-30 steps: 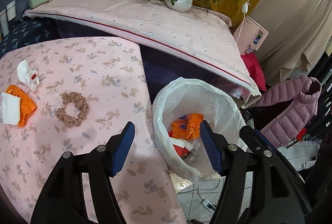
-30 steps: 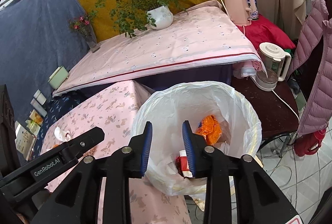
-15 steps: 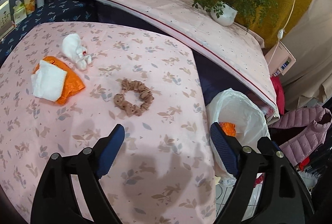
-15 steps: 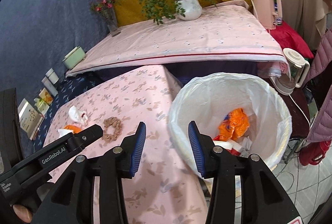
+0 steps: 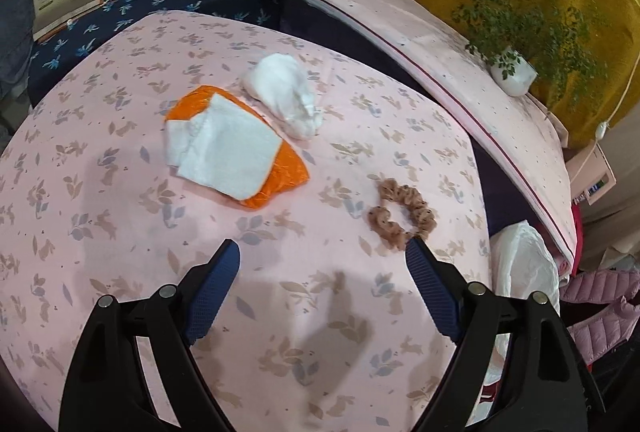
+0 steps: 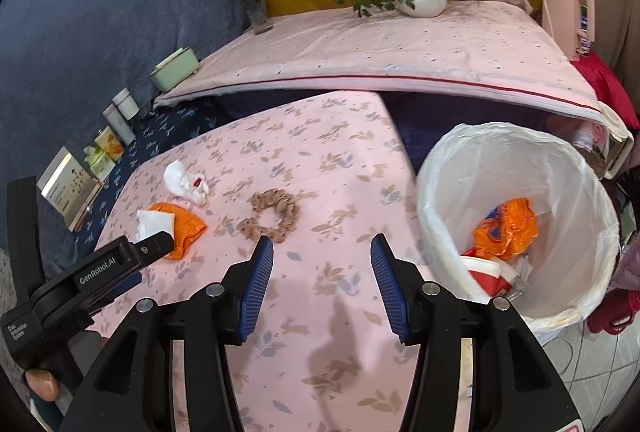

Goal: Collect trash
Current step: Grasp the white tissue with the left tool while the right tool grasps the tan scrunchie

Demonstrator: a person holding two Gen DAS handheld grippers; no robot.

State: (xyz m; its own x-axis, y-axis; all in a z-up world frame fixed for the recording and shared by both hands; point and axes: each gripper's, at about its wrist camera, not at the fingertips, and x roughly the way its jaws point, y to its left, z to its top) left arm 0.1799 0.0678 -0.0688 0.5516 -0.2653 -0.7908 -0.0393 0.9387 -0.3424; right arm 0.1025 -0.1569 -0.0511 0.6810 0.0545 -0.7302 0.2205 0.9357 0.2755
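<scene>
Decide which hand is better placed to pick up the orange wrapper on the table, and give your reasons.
Probably the left. Its tool is open, empty and faces the orange wrapper closely. The right tool, opening and empty, sits nearer the bin, with the wrapper off to its side.

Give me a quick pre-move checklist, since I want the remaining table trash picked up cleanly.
1. Left claw empty and wide open: ok.
2. Right claw empty: ok; its jaws are opening, nothing between them.
3. Trash on the table unobstructed: ok. The white tissue lies on the orange wrapper; the crumpled white wad sits just beside them.
4. Brown scrunchie apart from the trash: ok, though close to the left claw's right fingertip.
5. Bin liner open with room: ok.
6. Whether the scrunchie counts as trash: cannot tell.
</scene>
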